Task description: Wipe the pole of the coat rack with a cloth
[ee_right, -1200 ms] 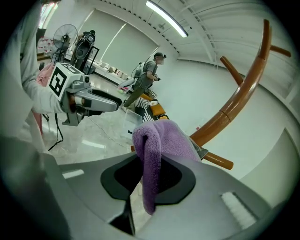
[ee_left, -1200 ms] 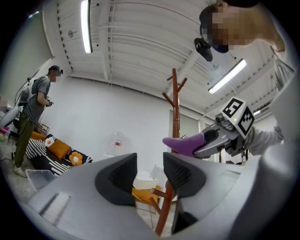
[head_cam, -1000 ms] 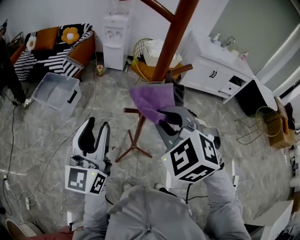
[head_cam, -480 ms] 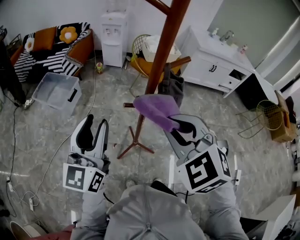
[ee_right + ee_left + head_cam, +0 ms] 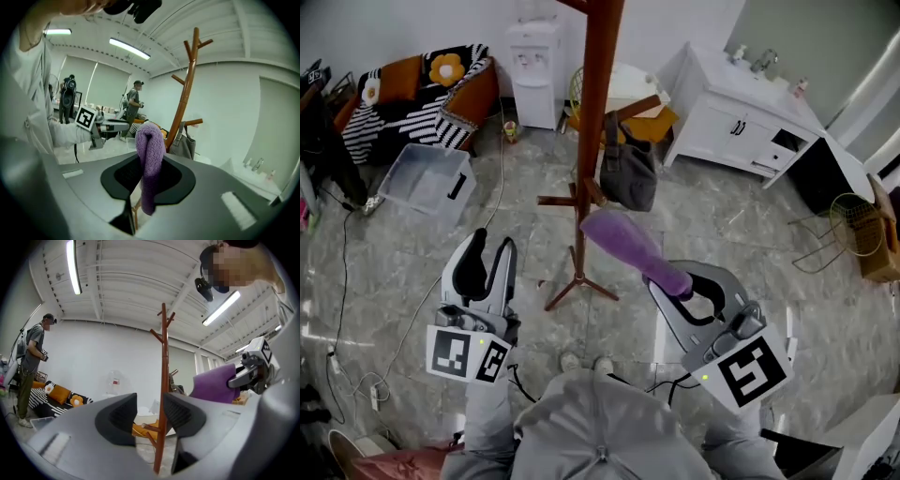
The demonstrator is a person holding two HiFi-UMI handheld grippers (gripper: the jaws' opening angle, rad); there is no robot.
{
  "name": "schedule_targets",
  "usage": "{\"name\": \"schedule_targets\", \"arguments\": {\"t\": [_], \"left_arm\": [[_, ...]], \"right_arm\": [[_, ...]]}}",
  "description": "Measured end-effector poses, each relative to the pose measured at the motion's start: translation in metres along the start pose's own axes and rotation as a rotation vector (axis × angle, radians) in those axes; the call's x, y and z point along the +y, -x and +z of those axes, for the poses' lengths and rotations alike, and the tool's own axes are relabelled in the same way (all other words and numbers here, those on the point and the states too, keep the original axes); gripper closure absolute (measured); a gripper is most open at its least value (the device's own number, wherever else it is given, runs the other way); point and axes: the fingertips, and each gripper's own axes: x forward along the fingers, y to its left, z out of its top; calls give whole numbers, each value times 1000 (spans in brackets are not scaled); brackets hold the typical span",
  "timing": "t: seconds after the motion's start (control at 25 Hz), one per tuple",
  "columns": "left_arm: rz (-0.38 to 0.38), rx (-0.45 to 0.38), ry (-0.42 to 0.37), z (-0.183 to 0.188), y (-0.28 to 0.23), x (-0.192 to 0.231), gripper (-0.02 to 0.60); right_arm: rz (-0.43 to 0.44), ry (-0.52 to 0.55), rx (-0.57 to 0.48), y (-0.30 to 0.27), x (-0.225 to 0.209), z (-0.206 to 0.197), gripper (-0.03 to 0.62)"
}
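The brown wooden coat rack pole (image 5: 592, 122) stands on its tripod foot on the marble floor, with a grey bag (image 5: 626, 173) hanging from a peg. My right gripper (image 5: 680, 281) is shut on a folded purple cloth (image 5: 633, 248). The cloth sticks out toward the pole, low and to its right, and stays apart from it. In the right gripper view the cloth (image 5: 150, 159) hangs pinched between the jaws, with the pole (image 5: 183, 103) beyond. My left gripper (image 5: 486, 248) is open and empty, left of the rack's foot. The pole (image 5: 163, 380) shows through its gap, far off.
A clear plastic bin (image 5: 422, 183) lies at the left, with a sofa and striped blanket (image 5: 412, 94) behind. A water dispenser (image 5: 532, 66) and white cabinet (image 5: 741, 112) line the back wall. A wire basket (image 5: 853, 225) is right. Cables (image 5: 347, 309) trail left. A person (image 5: 30, 366) stands far left.
My right gripper has drawn the cloth down and back from the pole, toward the person's body. The left gripper has barely moved. The head view has shifted.
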Motion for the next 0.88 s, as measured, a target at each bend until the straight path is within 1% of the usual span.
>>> {"name": "schedule_targets", "arguments": {"t": [0.12, 0.28, 0.44, 0.56, 0.64, 0.72, 0.8, 0.88], "left_arm": [[6, 17, -20, 0, 0, -9, 397], [-3, 25, -45, 2, -1, -14, 397], [-18, 23, -43, -1, -9, -2, 397], [-69, 16, -53, -3, -22, 24, 397], [-120, 15, -60, -6, -32, 49, 397], [-189, 16, -66, -7, -44, 74, 397], [-246, 14, -94, -5, -53, 96, 397], [-296, 20, -122, -3, -58, 114, 397]], "right_arm": [[21, -86, -95, 16, 4, 0, 534], [78, -127, -212, 27, 19, 4, 534], [75, -214, -272, 11, 32, 9, 534], [56, -299, -309, -25, 47, 15, 534], [1, -348, -342, -56, 54, 26, 534], [-95, -376, -361, -87, 54, 38, 534], [-197, -416, -351, -115, 47, 45, 534], [-309, -436, -313, -138, 35, 47, 534]]}}
